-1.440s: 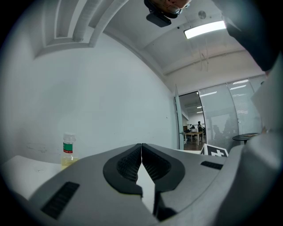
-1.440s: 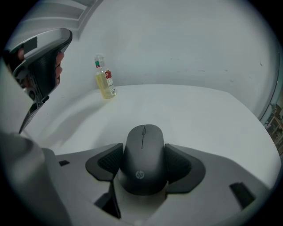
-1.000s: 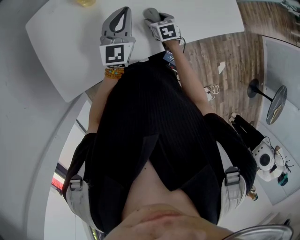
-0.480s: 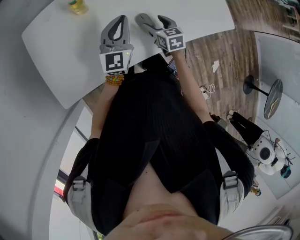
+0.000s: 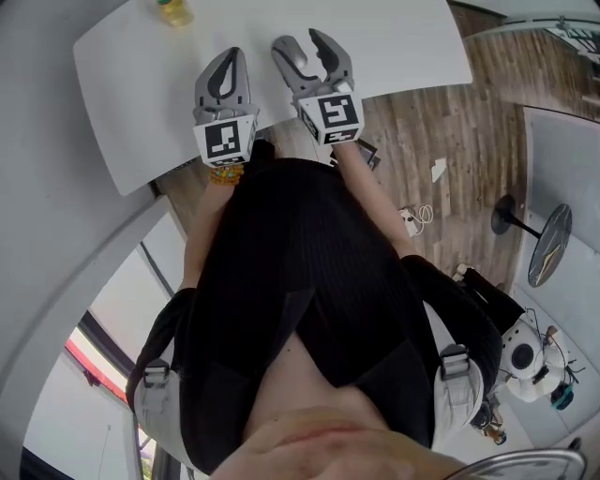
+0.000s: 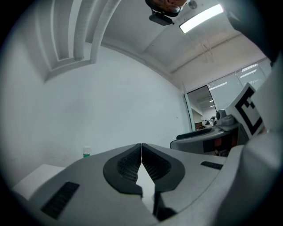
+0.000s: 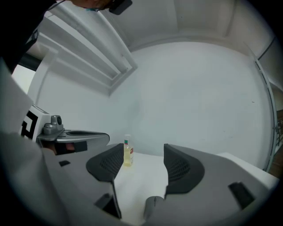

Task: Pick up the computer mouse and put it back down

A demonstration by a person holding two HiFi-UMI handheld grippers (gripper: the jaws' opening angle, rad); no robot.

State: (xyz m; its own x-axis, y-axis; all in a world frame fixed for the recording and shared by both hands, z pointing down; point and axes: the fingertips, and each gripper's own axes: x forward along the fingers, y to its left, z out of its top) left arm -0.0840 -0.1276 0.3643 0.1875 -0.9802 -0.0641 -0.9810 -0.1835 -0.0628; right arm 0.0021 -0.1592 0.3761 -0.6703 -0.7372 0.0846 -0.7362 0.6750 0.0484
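The grey computer mouse (image 7: 151,207) lies on the white table (image 5: 403,37), low between the jaws of my right gripper (image 7: 142,152). That gripper is open, and I cannot tell whether its fingers touch the mouse. In the head view the right gripper (image 5: 300,39) reaches over the table's near edge, and the mouse is hard to make out there. My left gripper (image 5: 232,56) hangs just to its left over the table, shut with nothing between its pads (image 6: 141,152).
A small bottle of yellow liquid (image 7: 128,152) stands at the table's far side (image 5: 173,9). The table's near edge runs right under both grippers. Wooden floor (image 5: 441,122) lies to the right. A curved white wall stands behind the table.
The right gripper's jaws have spread apart; a second ago they were close together at the mouse. The left gripper stays shut. The head view has shifted a little.
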